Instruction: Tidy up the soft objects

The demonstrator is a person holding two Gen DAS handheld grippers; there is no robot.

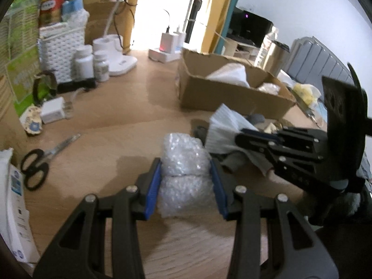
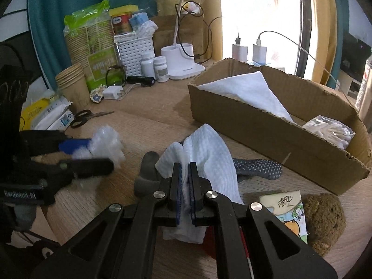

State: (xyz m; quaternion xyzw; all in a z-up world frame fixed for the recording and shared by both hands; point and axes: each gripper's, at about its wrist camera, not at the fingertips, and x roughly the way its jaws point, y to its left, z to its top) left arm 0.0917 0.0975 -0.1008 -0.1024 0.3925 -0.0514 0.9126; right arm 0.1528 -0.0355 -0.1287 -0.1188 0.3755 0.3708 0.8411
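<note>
Your left gripper (image 1: pixel 186 181) has its blue pads pressed against both sides of a roll of bubble wrap (image 1: pixel 183 162), jaws at a middling width, held just above the wooden table (image 1: pixel 104 121). Your right gripper (image 2: pixel 185 186) is pinched nearly closed on a white waffle-textured cloth (image 2: pixel 209 153) — the cloth drapes over a grey dotted glove (image 2: pixel 258 166) lying on the table. The cardboard box (image 2: pixel 267 130) sits just beyond, holding a white folded towel (image 2: pixel 251 90) and a bag of white cotton items (image 2: pixel 330 130) — a tissue pack (image 2: pixel 288 211) and brown plush toy (image 2: pixel 325 218) lie near your right gripper.
</note>
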